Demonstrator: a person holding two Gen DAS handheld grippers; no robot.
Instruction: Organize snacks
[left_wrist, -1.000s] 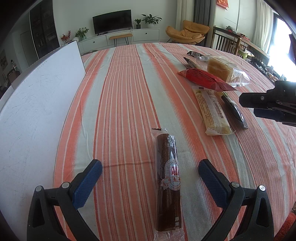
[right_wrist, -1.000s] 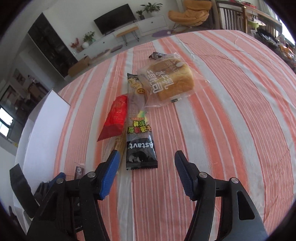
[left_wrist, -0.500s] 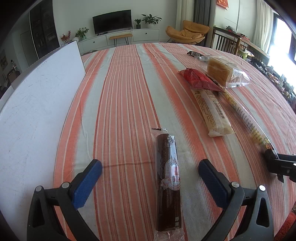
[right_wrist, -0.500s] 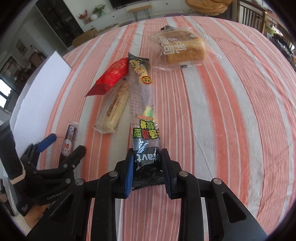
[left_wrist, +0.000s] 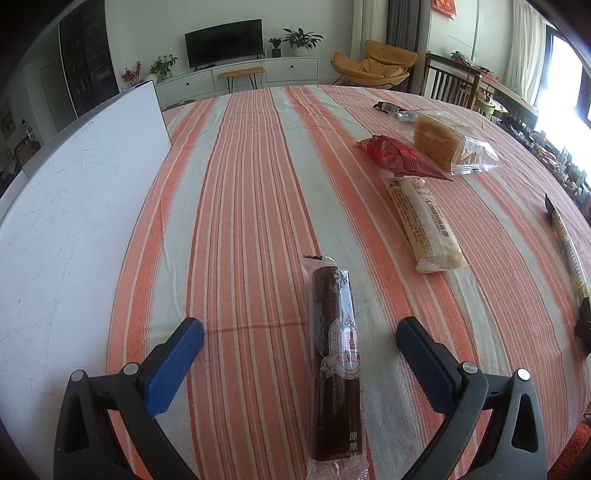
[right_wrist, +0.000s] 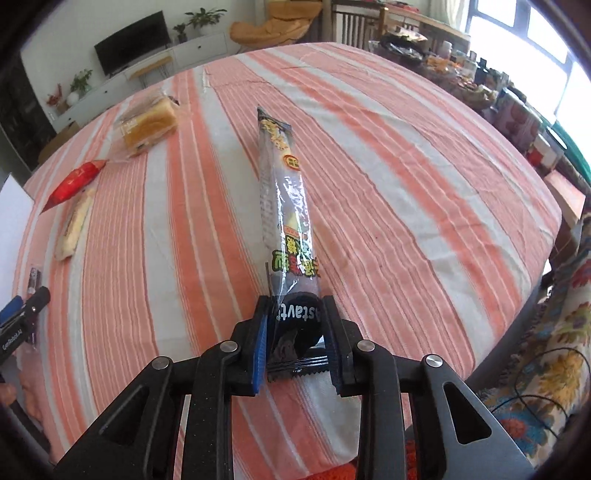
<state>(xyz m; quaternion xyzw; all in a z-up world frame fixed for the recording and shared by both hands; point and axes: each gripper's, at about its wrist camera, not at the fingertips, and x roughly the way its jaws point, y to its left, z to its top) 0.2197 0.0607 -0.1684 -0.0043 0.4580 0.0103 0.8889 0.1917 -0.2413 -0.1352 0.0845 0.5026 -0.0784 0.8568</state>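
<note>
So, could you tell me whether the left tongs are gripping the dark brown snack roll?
No, the left tongs stand open around the dark brown snack roll.

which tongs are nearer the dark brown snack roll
Left. The left tongs are open with the dark brown snack roll lying between their fingers. The right tongs are off to its right, shut on a long black snack packet.

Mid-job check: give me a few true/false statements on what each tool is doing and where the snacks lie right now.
1. The right tool is shut on the long black snack pack. True.
2. The left tool grips the dark brown roll. False: it is open, and the roll lies between its fingers.
3. The red packet overlaps the beige bar. True.
4. The bagged bread is in the right tool. False: it lies on the striped tablecloth.
</note>
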